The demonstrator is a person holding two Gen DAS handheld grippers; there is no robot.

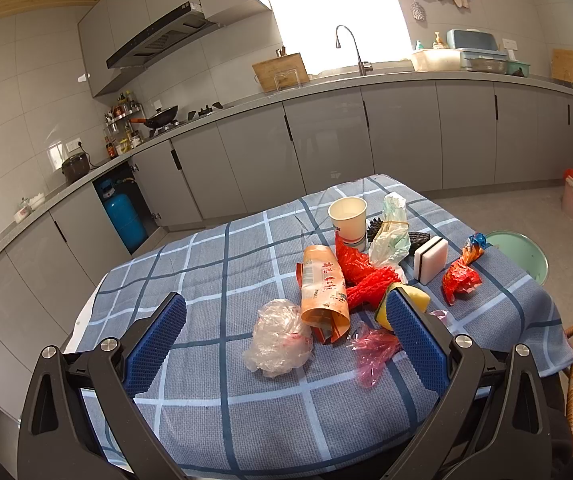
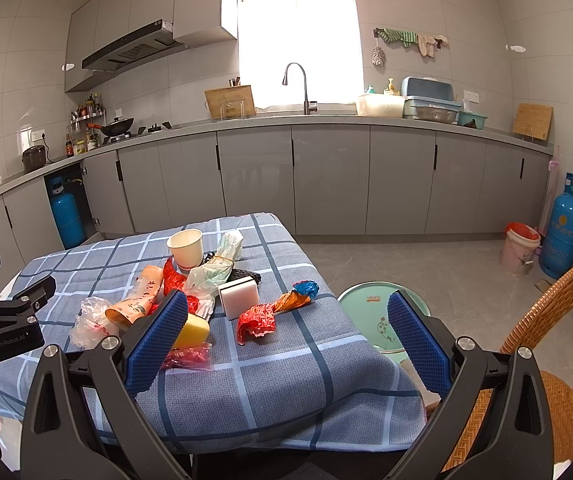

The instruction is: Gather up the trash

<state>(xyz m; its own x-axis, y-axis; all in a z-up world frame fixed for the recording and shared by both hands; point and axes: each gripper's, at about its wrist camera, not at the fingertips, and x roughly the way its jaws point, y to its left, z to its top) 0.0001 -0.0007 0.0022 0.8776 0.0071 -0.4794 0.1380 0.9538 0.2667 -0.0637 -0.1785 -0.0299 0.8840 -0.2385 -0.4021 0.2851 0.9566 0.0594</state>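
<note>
Trash lies on a blue checked tablecloth [image 1: 214, 264]: a clear crumpled plastic bag [image 1: 280, 338], an orange snack packet [image 1: 324, 290], red netting [image 1: 366, 280], a pink wrapper [image 1: 372, 350], a paper cup [image 1: 348, 216], a pale green bag [image 1: 390, 236] and a red-orange-blue wrapper [image 1: 462, 272]. My left gripper [image 1: 286, 336] is open above the near table, empty, around the clear bag. My right gripper [image 2: 286, 336] is open and empty over the table's right front corner, the red wrapper [image 2: 258, 320] ahead of it. The left gripper also shows in the right wrist view [image 2: 10, 304].
A white-and-black sponge block [image 1: 430, 258], a yellow sponge [image 1: 404, 304] and a black scrubber [image 1: 418, 238] sit among the trash. A green bin [image 2: 382, 316] stands on the floor right of the table. A wicker chair [image 2: 546, 344] is at the right. Kitchen counters run behind.
</note>
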